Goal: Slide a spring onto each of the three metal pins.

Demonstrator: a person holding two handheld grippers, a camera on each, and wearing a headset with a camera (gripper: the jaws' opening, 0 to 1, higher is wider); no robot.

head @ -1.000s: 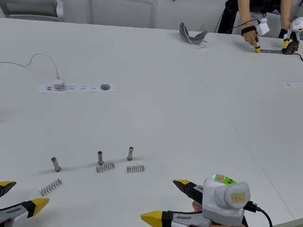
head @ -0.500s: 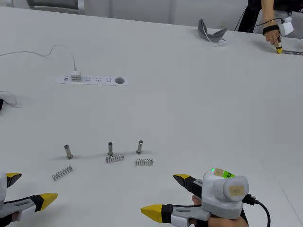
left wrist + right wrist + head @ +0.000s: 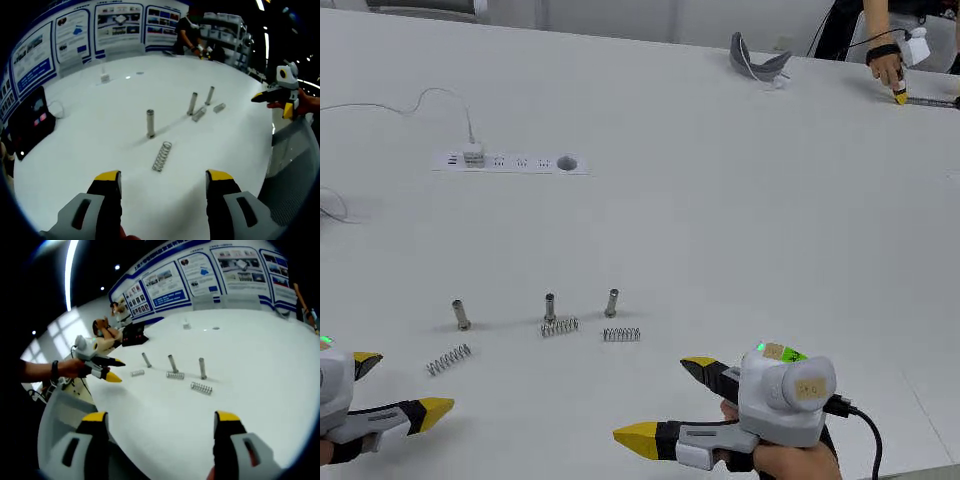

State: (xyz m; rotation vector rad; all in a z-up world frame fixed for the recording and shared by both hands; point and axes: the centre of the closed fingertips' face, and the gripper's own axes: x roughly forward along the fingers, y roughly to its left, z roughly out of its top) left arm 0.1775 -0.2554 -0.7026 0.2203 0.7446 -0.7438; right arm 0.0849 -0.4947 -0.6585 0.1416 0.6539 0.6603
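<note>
Three metal pins are recorded standing upright in a row on the white surface (image 3: pixel 720 200): left pin (image 3: pixel 461 314), middle pin (image 3: pixel 550 307), right pin (image 3: pixel 612 302). All three springs are found lying flat on it. The left spring (image 3: pixel 449 360) lies at 7 o'clock of its pin, the middle spring (image 3: pixel 560 327) just beside its pin at 5 o'clock, and the right spring (image 3: pixel 621 334) near its pin at 5 o'clock. The left tongs (image 3: pixel 400 388), at 7 o'clock of the row, are spread and empty. The right tongs (image 3: pixel 667 402), at 5 o'clock, are likewise spread and empty.
</note>
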